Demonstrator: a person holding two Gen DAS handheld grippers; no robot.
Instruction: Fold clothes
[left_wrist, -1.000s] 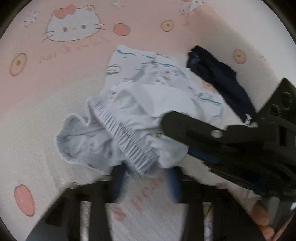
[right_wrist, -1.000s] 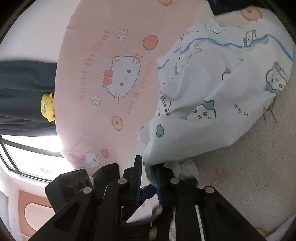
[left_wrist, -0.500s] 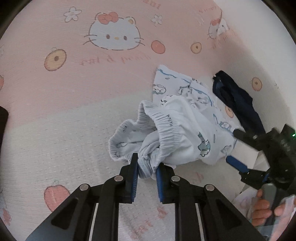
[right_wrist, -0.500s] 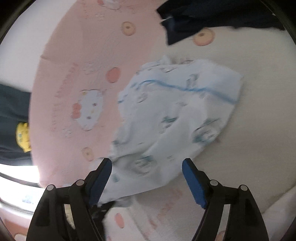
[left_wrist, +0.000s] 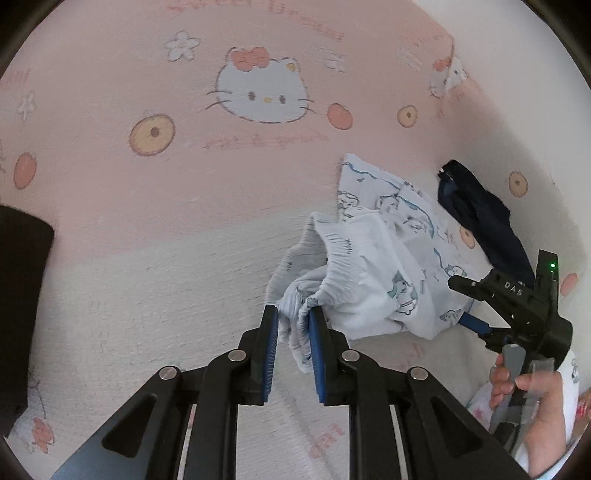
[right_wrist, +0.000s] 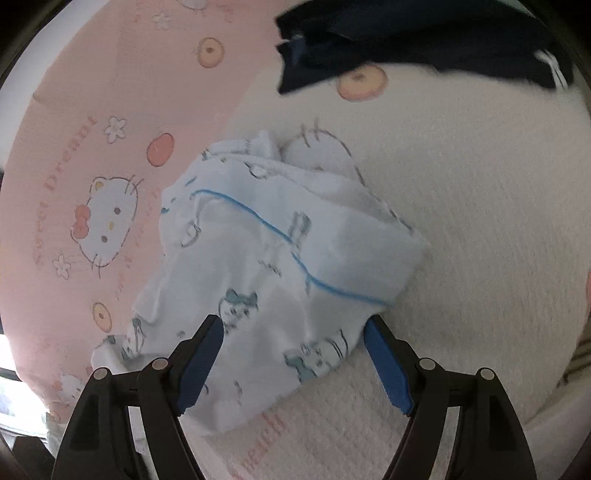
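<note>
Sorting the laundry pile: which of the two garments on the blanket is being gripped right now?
The white cartoon-print garment: the left gripper is shut on its gathered elastic edge. The dark navy garment lies untouched farther back, and the right gripper is open.

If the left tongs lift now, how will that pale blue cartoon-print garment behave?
Likely floppy: the pale blue cartoon-print garment lies crumpled, its gathered elastic edge bunched between the left tongs. It will probably drape and unfurl rather than hold shape. It looks thin and light, so the open right tongs may need to steady its far end.
</note>
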